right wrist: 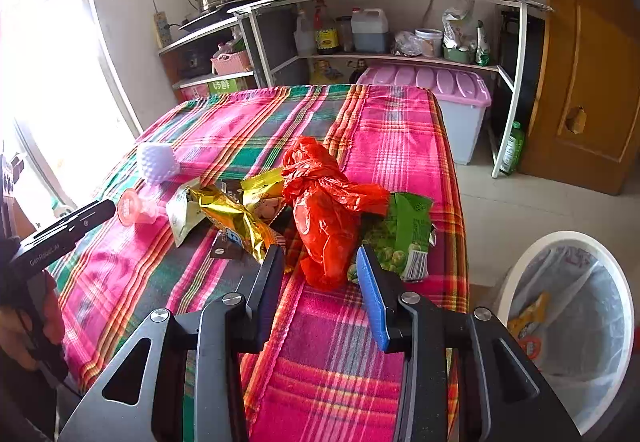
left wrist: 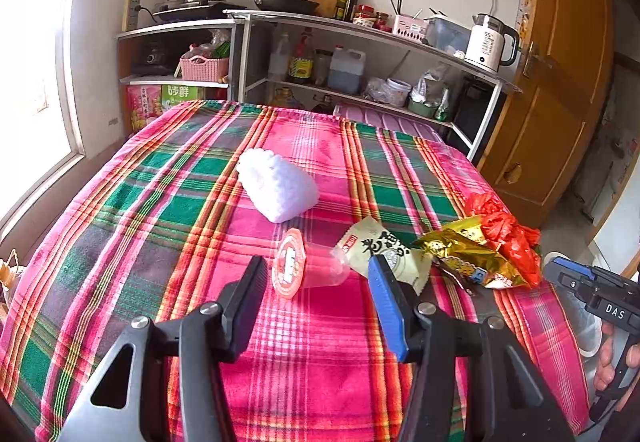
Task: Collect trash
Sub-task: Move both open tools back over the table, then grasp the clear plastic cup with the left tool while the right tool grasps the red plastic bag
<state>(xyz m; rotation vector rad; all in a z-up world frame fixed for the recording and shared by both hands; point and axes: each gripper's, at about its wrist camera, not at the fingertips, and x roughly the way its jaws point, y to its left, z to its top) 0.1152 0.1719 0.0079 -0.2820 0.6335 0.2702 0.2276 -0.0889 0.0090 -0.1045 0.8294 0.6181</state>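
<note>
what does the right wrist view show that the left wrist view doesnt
Only the right wrist view shows the white trash bin beside the table, with wrappers already inside, and the green snack bag behind the red plastic bag. Only the left wrist view shows the jelly cup lying just ahead of the open left gripper. Both show the red plastic bag, gold wrapper, white foam net and plaid cloth.

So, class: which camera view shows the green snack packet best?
The right wrist view: the green snack packet lies in plain sight beside the red plastic bag. The left wrist view doesn't show it; the bag likely hides it.
</note>
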